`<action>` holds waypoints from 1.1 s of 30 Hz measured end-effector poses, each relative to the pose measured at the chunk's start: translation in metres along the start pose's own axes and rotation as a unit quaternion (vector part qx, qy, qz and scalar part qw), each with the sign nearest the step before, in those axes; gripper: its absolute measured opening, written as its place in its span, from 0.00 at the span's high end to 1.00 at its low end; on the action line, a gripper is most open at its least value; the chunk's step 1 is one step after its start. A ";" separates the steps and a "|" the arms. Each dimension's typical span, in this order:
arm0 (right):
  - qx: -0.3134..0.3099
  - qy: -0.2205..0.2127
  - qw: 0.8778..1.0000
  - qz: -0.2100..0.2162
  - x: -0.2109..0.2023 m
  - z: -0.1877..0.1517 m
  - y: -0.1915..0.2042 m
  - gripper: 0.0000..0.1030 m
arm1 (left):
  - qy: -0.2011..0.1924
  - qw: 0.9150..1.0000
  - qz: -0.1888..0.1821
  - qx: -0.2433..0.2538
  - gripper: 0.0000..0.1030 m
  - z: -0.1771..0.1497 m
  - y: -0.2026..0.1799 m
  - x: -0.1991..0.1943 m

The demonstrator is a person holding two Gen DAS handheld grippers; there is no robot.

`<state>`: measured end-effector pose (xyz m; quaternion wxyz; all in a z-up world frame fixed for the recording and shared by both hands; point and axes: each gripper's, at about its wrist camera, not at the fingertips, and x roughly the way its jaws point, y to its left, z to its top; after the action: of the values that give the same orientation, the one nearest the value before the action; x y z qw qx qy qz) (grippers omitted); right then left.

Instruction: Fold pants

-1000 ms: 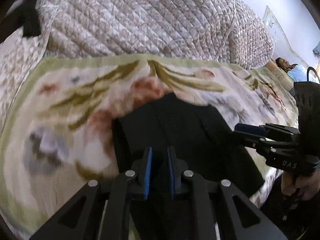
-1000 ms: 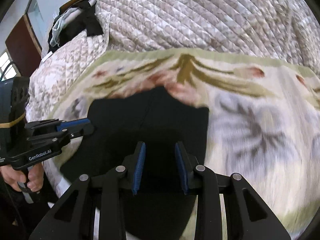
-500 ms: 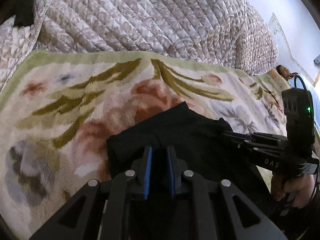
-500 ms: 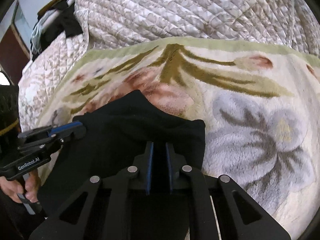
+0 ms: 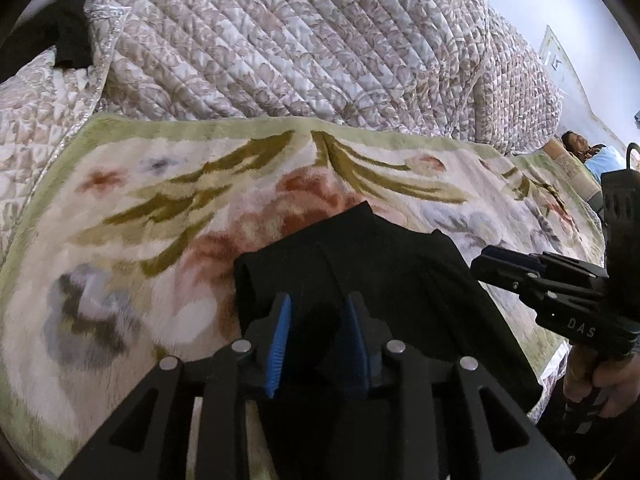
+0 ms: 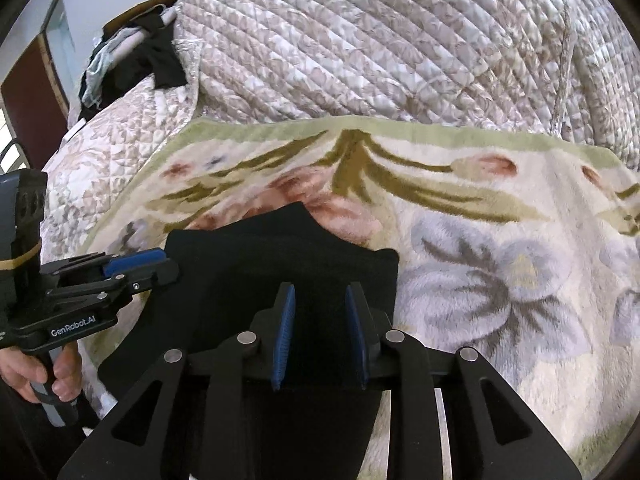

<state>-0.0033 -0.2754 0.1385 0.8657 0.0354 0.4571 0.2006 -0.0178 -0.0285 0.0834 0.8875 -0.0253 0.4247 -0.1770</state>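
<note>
**A:** What lies in front of the two cameras?

**B:** Black pants (image 5: 360,280) lie folded on a plush blanket (image 5: 160,208) with a pale green border and a pattern of pink and grey flowers and olive leaves. The blanket is spread over a bed. Behind it, a quilted bedspread (image 5: 304,40) in beige and white rises in a large heap.

**A:** Where are the pants on the blanket?

**B:** At its near edge, in the middle, with the far fold ending in a small peak over a pink flower. The near part runs under both tools and out of view.

**A:** What is the left tool (image 5: 318,344) doing?

**B:** Its two blue-padded fingers (image 5: 278,344) stand apart, released, just above the black cloth. I cannot tell whether the tips touch it. Nothing is between them but the pants below.

**A:** And the right tool (image 6: 320,336)?

**B:** The same: its blue pads are spread apart over the right part of the pants, gripping nothing. From the left camera its black body shows at the right side of the pants, held by a hand (image 5: 604,384).

**A:** Anything else around?

**B:** In the right camera, the left hand (image 6: 36,376) grips its tool's handle beside the left edge of the pants. Dark and pale clothes (image 6: 132,64) lie piled at the bed's far left corner. In the left camera, a person (image 5: 580,148) lies at the far right, small and hard to make out.
</note>
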 end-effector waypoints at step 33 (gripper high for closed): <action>0.168 0.047 0.979 0.103 0.020 -0.048 -0.055 0.51 | 0.034 0.985 -0.103 -0.131 0.36 -0.038 0.039 0.017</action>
<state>-0.0150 -0.3238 0.0815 0.8000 0.2177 0.5179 0.2108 -0.0260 0.0059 0.0385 0.8385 -0.1788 0.4697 -0.2107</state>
